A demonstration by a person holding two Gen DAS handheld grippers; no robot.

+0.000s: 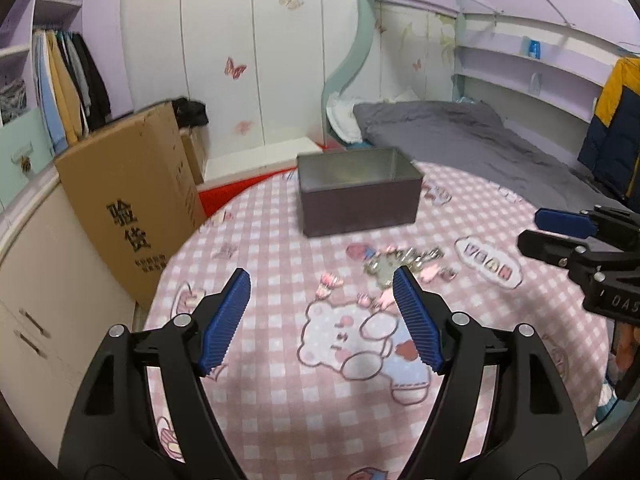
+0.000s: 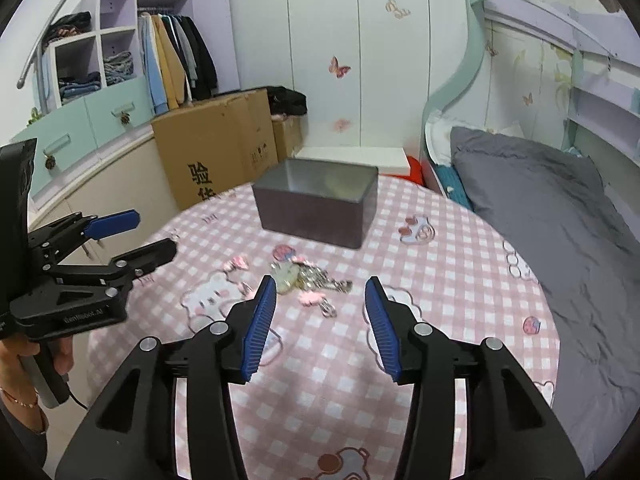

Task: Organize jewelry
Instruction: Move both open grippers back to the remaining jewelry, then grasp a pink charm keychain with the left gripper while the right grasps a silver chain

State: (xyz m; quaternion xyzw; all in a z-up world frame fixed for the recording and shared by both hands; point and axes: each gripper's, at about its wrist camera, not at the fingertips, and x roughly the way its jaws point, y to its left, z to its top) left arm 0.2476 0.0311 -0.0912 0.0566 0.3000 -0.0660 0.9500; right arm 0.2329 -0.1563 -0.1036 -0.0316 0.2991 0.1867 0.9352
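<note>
The jewelry (image 2: pixel 308 280) lies in a loose heap on the pink checked cloth (image 2: pixel 440 280), near the middle of the round table, a short way on the near side of the tin (image 2: pixel 316 208). The heap mixes silvery chains and rings, a pale green piece and small pink charms; single pieces are too blurred to name. The tin is a dark, lidless rectangular box standing upright toward the far edge, its pale inside showing; whether anything lies in it cannot be told.

The right gripper (image 2: pixel 320 328) hovers above the cloth just on the near side of the heap, its blue-padded fingers spread wide with nothing between them. The left gripper (image 1: pixel 322 320) is also wide apart and holds nothing; from its own view the heap (image 1: pixel 400 262) sits just beyond its right fingertip. In the right view the left gripper (image 2: pixel 138 236) comes in from the left, apart from the heap, with bare cloth between them.

Nothing stands between either gripper and the heap or the tin. Beyond the table on the left stands a cardboard box (image 2: pixel 216 152), with hanging clothes (image 2: pixel 176 60) behind it. A grey bed (image 2: pixel 540 208) runs along the right.
</note>
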